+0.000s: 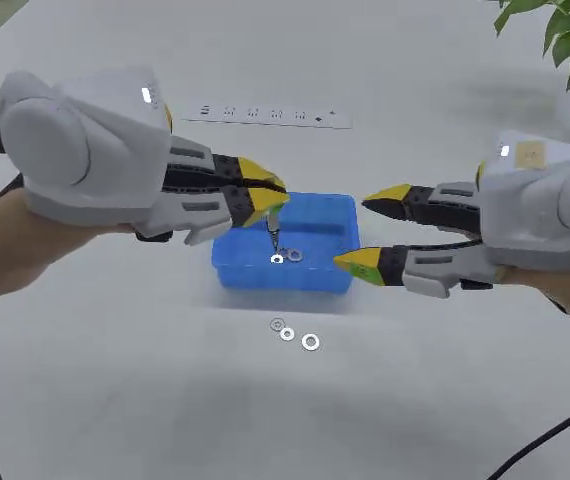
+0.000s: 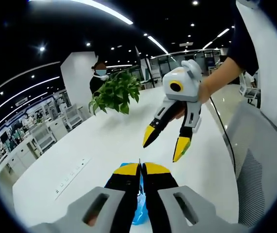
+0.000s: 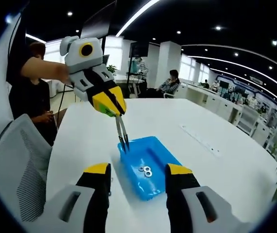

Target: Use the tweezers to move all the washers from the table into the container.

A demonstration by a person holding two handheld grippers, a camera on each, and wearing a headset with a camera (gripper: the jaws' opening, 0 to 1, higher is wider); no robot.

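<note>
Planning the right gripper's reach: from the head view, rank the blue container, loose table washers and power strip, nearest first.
1. Blue container, just left of the right gripper.
2. Loose washers, on the table before the container.
3. Power strip, far back.

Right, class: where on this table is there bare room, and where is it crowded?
Bare: the stretch between power strip and container; also the table nearer than the loose washers. Crowded: at the container, between left tongs and right tongs.
</note>
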